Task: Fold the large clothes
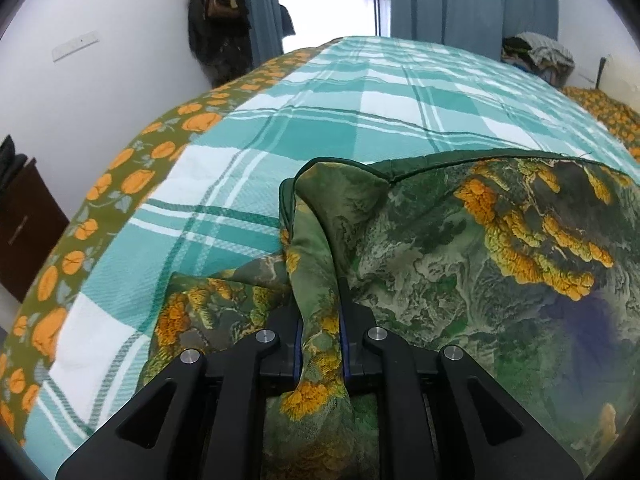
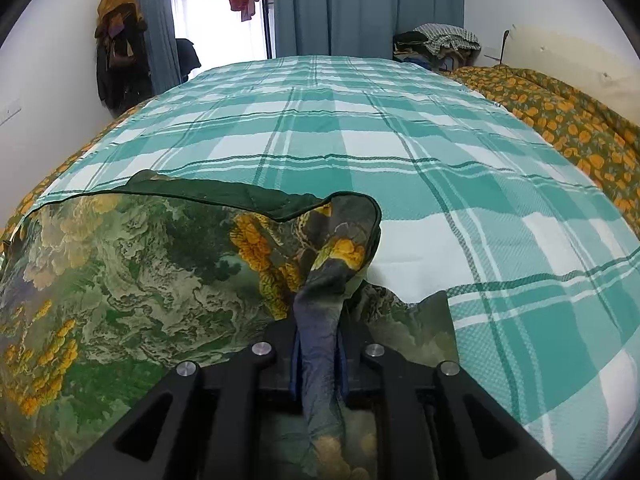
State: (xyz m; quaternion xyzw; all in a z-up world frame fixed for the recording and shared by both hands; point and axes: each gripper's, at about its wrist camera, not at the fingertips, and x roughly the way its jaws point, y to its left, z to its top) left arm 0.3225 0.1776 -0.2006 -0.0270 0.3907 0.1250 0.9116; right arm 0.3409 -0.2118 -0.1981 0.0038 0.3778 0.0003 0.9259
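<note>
The left gripper (image 1: 320, 320) is clamped on a bunched corner of the green printed cloth (image 1: 460, 248), which runs between its two black fingers (image 1: 352, 312) and spills back toward the camera. The right gripper (image 2: 318, 336) is likewise closed on a twisted corner of the same cloth (image 2: 140, 264), the fabric squeezed into a narrow rope between its fingers (image 2: 348, 344). Between the two grips the cloth, patterned with yellow blossoms, lies spread with a dark green hem along its far edge. It rests at the near end of a bed covered by a teal and white checked blanket (image 2: 360, 128). An olive sheet with orange flowers (image 1: 132, 176) shows along both sides of the blanket. Beyond the bed hang blue curtains (image 2: 360, 4), and a heap of clothes (image 2: 440, 44) sits at the far right corner.
</note>
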